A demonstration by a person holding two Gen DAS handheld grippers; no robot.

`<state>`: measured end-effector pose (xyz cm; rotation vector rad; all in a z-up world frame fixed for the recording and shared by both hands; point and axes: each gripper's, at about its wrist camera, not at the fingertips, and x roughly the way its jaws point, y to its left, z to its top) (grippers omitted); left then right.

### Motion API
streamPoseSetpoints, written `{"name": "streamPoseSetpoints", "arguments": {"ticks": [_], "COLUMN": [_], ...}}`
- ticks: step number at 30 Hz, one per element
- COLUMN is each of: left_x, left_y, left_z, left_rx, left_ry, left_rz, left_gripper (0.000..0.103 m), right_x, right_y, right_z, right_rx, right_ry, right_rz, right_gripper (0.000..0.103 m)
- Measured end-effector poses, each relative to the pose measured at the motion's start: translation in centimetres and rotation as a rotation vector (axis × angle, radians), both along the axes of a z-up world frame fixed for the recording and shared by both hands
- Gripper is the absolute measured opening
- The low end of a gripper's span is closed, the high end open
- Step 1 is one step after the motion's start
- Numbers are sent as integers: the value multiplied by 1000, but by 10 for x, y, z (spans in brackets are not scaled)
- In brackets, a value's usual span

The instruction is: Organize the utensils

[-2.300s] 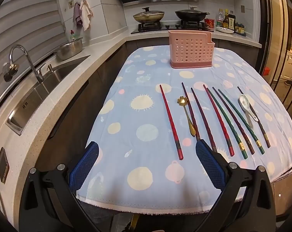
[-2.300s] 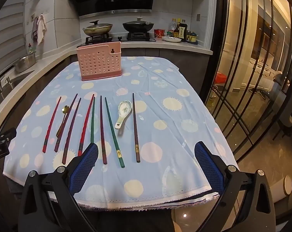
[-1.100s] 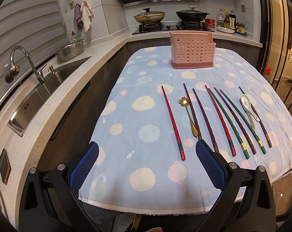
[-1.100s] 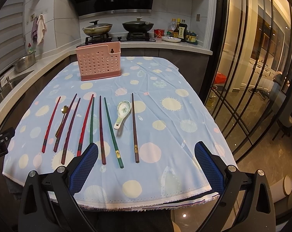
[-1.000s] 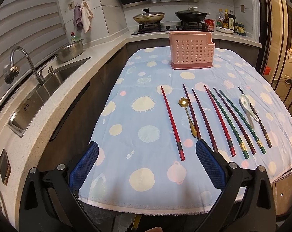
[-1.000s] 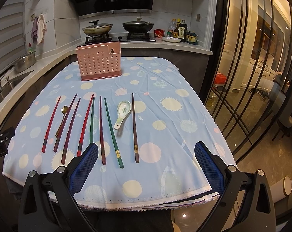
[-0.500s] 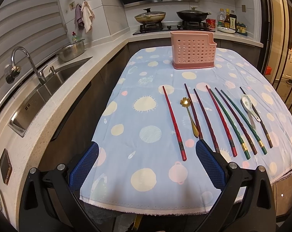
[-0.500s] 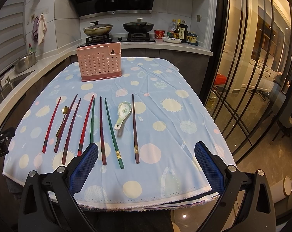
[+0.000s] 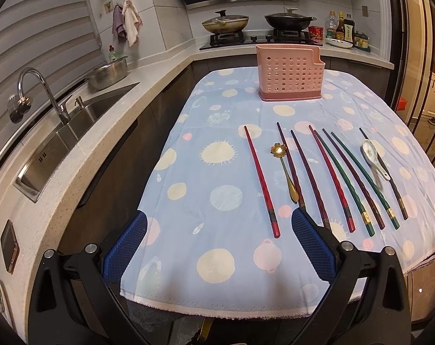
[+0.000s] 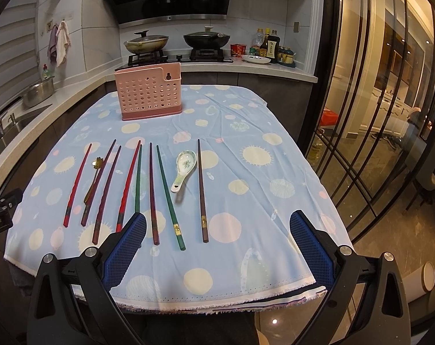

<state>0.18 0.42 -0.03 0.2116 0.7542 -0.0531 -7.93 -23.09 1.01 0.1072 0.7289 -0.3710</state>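
Several chopsticks in red, dark purple and green lie side by side on the blue dotted tablecloth. A gold flower spoon and a white ceramic spoon lie among them. A pink perforated utensil holder stands upright at the far end; it also shows in the right wrist view. My left gripper is open and empty over the near left edge. My right gripper is open and empty over the near edge, right of the chopsticks.
A counter with a sink and faucet runs along the left. A stove with two pans and bottles sits behind the table. Glass doors stand at the right. The cloth's fringe hangs over the near table edge.
Both grippers stay open and nearly still. The left view has drifted very slightly; nothing on the table has moved.
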Motion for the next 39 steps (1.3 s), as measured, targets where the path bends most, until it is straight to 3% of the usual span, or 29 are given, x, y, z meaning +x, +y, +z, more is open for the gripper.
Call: {"name": "streamPoseSetpoints", "arguments": {"ticks": [39], "left_x": [-2], "left_y": [-6], "left_z": [0], "left_rx": [1], "left_ry": [-10], "left_rz": [-33], "left_gripper": [96], "right_x": [1], "right_y": [1], "right_z": [0], "right_rx": [3], "right_ry": [6], "right_rz": [-3], "right_gripper": [96]}}
